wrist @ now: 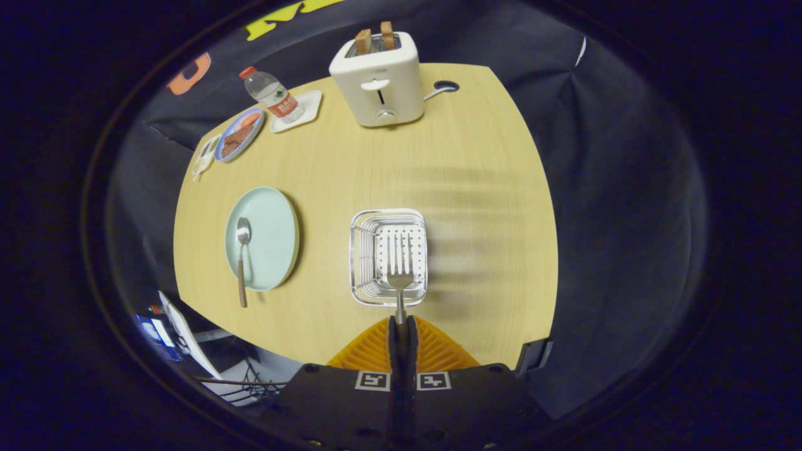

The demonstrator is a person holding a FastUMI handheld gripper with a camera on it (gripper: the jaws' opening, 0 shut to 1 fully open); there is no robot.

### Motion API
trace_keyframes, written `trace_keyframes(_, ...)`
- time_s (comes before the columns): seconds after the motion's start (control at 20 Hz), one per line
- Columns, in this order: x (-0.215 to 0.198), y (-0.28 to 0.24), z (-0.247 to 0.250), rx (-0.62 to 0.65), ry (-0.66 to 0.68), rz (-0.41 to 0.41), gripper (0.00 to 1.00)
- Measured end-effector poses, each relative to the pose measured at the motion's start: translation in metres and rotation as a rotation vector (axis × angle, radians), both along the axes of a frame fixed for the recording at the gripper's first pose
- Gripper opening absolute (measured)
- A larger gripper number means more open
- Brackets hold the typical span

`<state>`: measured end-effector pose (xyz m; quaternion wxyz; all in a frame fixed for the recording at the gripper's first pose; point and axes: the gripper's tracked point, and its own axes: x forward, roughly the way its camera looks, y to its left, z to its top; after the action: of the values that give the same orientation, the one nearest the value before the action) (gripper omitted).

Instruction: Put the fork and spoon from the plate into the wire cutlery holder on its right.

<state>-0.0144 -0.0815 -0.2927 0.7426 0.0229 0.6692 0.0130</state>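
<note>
Fork (400,270) – pinched by handle in closed gripper (401,321), tines fwd over wire holder (388,257) | spoon (242,250) on plate (269,232), left

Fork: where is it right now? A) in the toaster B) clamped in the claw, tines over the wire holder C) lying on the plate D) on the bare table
B: the claw is shut on the fork handle, tines over the wire holder; the spoon lies on the plate.

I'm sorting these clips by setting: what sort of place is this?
Probably a staged breakfast table in a recording booth, not a real kitchen. A toaster with toast stands on a wooden table backed by a black cloth wall, and the claw holds a fork over a wire cutlery holder.
</note>
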Motion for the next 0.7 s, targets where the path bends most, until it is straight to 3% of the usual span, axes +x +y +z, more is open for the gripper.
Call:
trace_keyframes(0.35,0.004,-0.003,-0.023,0.013,0.128,-0.096,0.01)
trace_keyframes(0.7,0.014,0.002,-0.013,0.027,0.076,-0.113,0.15)
